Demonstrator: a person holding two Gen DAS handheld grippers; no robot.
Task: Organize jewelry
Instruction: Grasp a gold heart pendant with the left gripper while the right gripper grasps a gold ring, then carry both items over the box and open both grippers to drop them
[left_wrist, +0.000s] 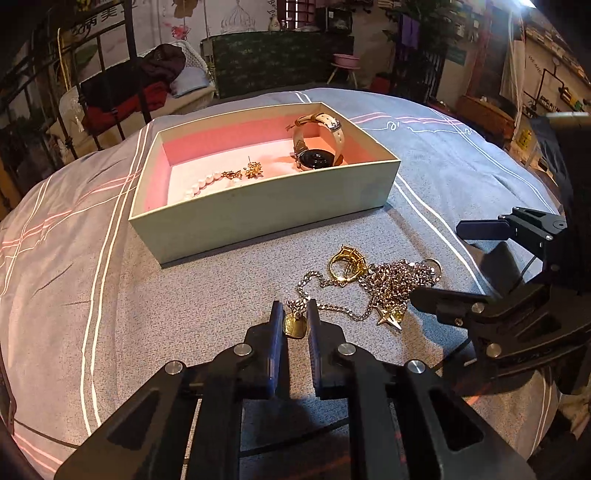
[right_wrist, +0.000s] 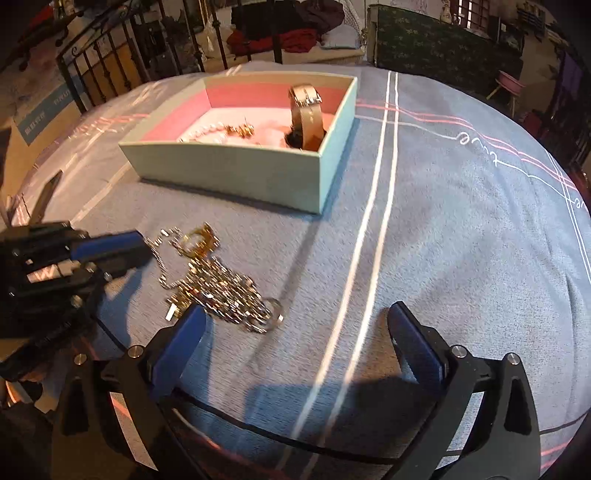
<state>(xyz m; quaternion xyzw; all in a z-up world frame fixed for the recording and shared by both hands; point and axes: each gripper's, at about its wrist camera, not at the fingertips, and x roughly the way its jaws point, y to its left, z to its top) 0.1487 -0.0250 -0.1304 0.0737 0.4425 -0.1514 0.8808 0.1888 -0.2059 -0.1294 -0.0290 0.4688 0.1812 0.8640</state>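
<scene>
Left gripper (left_wrist: 294, 320) pinches gold pendant (left_wrist: 294, 326), chain (left_wrist: 391, 282) trailing right; box (left_wrist: 266, 206) beyond; right gripper (right_wrist: 295, 325) open.

Little here reads clearly. The grey bedspread (right_wrist: 461, 229) carries cursive white stitched lettering (right_wrist: 480, 147) near its pink stripes, seemingly "love", though only partly legible. A wall hanging (left_wrist: 107, 16) at upper left in the left wrist view shows Chinese characters, one resembling "美". A blue sign (right_wrist: 48, 110) bears unreadable white text.
</scene>
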